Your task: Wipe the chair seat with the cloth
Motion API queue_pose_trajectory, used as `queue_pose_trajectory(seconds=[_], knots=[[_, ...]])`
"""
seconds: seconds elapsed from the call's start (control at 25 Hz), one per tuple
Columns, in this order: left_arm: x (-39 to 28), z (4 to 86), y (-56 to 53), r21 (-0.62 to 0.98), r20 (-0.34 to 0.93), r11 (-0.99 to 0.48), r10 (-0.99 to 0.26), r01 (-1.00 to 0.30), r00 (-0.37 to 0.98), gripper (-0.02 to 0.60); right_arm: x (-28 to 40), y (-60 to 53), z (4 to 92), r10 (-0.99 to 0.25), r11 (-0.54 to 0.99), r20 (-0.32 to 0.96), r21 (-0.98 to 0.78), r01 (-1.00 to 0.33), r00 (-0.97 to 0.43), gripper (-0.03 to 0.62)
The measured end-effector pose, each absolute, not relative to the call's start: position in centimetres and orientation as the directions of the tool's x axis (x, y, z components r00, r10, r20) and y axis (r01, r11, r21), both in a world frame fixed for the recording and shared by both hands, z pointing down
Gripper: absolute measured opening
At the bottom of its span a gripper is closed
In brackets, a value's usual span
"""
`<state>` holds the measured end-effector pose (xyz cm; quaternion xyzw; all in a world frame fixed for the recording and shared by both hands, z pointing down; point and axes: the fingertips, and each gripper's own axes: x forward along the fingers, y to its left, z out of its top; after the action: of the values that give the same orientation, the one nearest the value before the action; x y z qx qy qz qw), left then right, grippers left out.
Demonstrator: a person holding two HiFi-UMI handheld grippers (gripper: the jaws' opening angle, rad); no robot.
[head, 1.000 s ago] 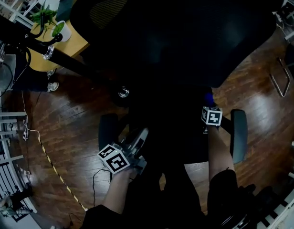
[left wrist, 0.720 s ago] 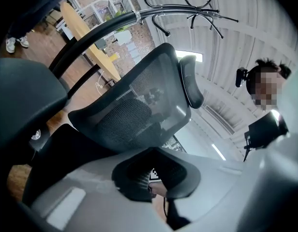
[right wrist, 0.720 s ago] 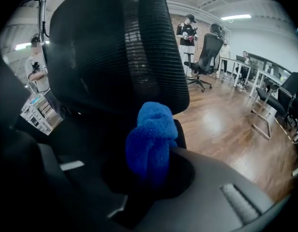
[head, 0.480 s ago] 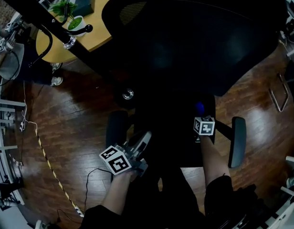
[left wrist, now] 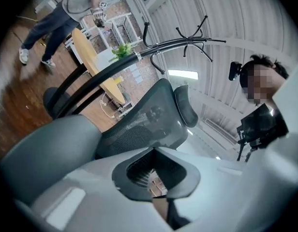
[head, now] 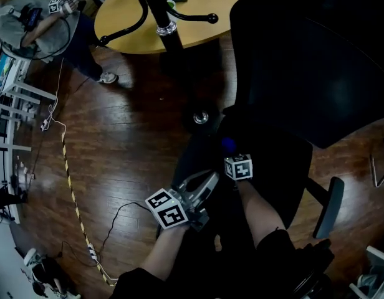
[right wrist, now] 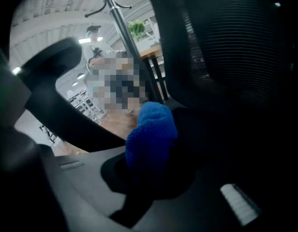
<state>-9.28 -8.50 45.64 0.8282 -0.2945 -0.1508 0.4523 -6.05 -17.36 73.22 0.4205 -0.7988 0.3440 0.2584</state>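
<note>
The black office chair's seat [head: 276,167] is below me, with its mesh backrest [head: 304,67] behind it. My right gripper [head: 232,154] is over the seat's left part, shut on a bunched blue cloth [head: 228,144]. In the right gripper view the cloth [right wrist: 151,129] sticks out between the dark jaws of that gripper [right wrist: 149,151], with the backrest [right wrist: 236,47] close by. My left gripper [head: 207,182] hovers at the seat's front left corner, its jaws together with nothing between them. The left gripper view has this gripper [left wrist: 156,173] aimed up at the backrest [left wrist: 144,124] and headrest [left wrist: 185,108].
A round wooden table [head: 198,17] and a black coat-stand pole [head: 161,14] stand beyond the chair. A person [head: 36,23] is at the far left. A cable [head: 73,192] trails over the wooden floor. The chair's right armrest [head: 329,207] juts out at the right.
My view has swung, so the chair now sits further right and the table shows. The right gripper with the cloth has moved left across the seat, closer to the left gripper.
</note>
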Motion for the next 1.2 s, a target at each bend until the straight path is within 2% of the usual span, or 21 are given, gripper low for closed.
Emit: queue_pose_trajectory(seconds=[0.16, 0.28, 0.48, 0.64, 0.84, 1.2], knots=[[-9.9, 46.3, -9.5, 0.832, 0.016, -0.418, -0.639, -0.365, 0.769, 0.003, -6.9, -17.8, 75.8, -0.488, 0.402, 0.710, -0.334, -0.853, -0.508, 0.035], [-10.0, 46.8, -9.5, 0.831, 0.015, -0.421, -0.638, -0.364, 0.770, 0.002, -3.9, -18.0, 77.2, -0.525, 0.362, 0.735, -0.264, -0.894, -0.429, 0.035], [-7.5, 46.4, -8.6, 0.840, 0.008, -0.432, -0.594, -0.328, 0.804, 0.003, 7.9, -14.2, 78.4, -0.564, 0.140, 0.794, -0.176, -0.974, -0.225, 0.035], [-3.2, 46.0, -7.9, 0.838, 0.009, -0.468, -0.502, -0.280, 0.865, 0.003, 18.5, -10.0, 78.3, -0.573, -0.031, 0.815, -0.124, -0.992, -0.084, 0.035], [0.9, 47.2, -7.6, 0.840, 0.042, -0.475, -0.427, -0.264, 0.903, 0.003, 28.6, -6.6, 76.3, -0.590, -0.138, 0.807, -0.069, -0.988, 0.026, 0.035], [2.8, 48.0, -9.0, 0.828, 0.074, -0.481, -0.415, -0.288, 0.907, 0.002, 32.1, -6.0, 75.6, -0.625, -0.171, 0.779, -0.082, -0.982, 0.044, 0.035]])
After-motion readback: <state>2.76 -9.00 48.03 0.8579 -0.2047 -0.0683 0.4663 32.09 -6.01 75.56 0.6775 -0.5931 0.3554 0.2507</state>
